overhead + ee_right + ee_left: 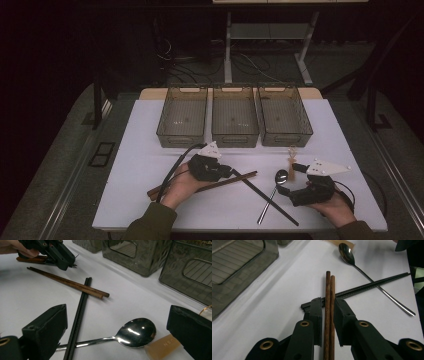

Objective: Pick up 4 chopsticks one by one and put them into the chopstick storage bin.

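Note:
A pair of brown chopsticks (329,290) lies on the white table, and my left gripper (328,301) is shut on them, with its pads against both sides. From above, the left gripper (231,172) points right along the brown chopsticks (245,176). A pair of black chopsticks (270,202) lies crossed under the brown tips and over the handle of a steel spoon (281,176). My right gripper (291,182) stands open beside the spoon's bowl (136,332), holding nothing. In the right gripper view the left gripper (67,261) is at the top left.
Three clear grey bins (181,140) (235,140) (286,140) stand side by side at the back of the table (140,150). A small tan-handled piece (291,161) lies just past the spoon. More brown wood (155,191) sticks out left of the left hand.

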The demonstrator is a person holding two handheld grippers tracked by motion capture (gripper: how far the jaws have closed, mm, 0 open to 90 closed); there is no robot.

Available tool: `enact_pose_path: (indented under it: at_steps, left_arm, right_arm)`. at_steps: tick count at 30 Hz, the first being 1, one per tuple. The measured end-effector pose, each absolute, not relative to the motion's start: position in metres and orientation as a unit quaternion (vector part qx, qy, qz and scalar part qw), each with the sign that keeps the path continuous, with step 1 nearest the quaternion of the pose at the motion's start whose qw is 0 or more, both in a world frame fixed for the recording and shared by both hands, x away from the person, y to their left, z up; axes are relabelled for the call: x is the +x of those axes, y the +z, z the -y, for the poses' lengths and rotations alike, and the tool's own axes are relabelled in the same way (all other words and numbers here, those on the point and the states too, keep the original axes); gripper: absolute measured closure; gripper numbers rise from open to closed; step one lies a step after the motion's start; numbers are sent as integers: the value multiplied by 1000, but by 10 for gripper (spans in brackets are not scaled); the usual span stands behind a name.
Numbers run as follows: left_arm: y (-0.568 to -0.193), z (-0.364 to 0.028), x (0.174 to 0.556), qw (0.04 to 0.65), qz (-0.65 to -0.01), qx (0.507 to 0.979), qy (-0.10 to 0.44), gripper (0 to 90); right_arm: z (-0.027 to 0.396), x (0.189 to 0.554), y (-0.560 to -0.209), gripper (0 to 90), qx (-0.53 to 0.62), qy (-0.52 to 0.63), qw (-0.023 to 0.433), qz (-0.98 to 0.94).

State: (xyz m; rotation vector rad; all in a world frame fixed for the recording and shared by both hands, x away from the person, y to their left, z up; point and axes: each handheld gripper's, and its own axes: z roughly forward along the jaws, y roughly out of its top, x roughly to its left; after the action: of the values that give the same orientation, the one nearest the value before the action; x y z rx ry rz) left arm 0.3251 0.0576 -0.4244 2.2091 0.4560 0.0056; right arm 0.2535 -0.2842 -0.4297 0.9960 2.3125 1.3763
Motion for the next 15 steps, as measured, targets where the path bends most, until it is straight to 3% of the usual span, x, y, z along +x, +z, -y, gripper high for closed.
enact_pose_path:
  at_steps: [15]
  left_arm:
    - [-433,-54,326,404,-177,898,-10,794]
  right_arm:
    - [284,253,-430,34,342,475,136,-799]
